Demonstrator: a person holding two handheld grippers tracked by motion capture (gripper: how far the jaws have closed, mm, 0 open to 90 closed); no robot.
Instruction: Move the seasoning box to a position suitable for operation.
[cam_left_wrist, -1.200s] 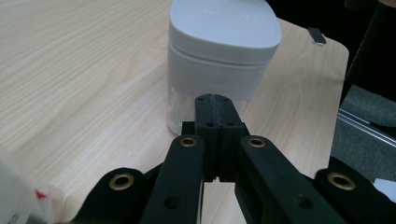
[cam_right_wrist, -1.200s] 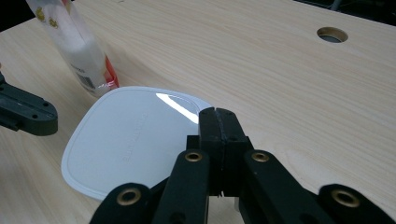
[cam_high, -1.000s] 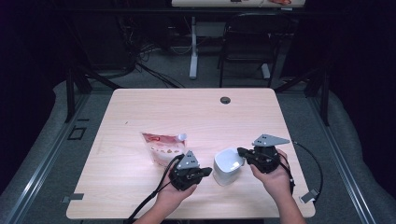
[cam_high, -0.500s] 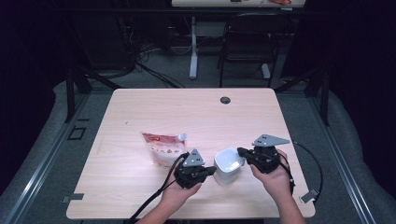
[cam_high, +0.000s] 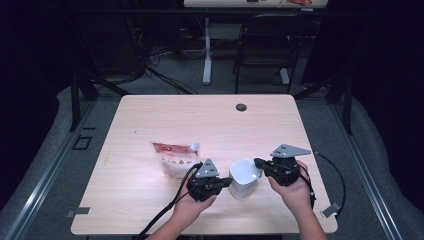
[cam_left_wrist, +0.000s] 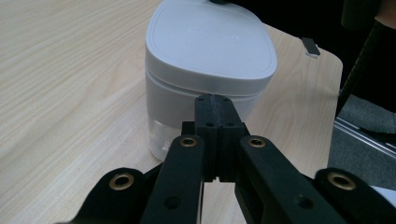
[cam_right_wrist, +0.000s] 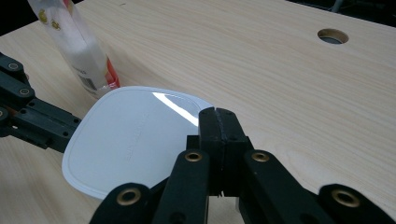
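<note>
A white container (cam_high: 244, 177) with a white lid (cam_right_wrist: 135, 140) stands near the table's front edge. My left gripper (cam_high: 227, 182) is shut and empty. Its closed tips (cam_left_wrist: 213, 100) point at the container's side (cam_left_wrist: 205, 51), just under the lid's rim. My right gripper (cam_high: 259, 162) comes from the other side. It is shut too, its tips (cam_right_wrist: 217, 114) sitting at the lid's near edge. A red and white pouch (cam_high: 175, 159) with a white spout lies left of the container. The pouch (cam_right_wrist: 74, 42) lies beyond the lid in the right gripper view.
A round cable hole (cam_high: 241, 107) sits in the light wooden table (cam_high: 150, 120) near its far edge. A small grey tag (cam_high: 330, 210) lies at the front right corner. Cables trail off the front edge. A chair and table legs stand beyond the far side.
</note>
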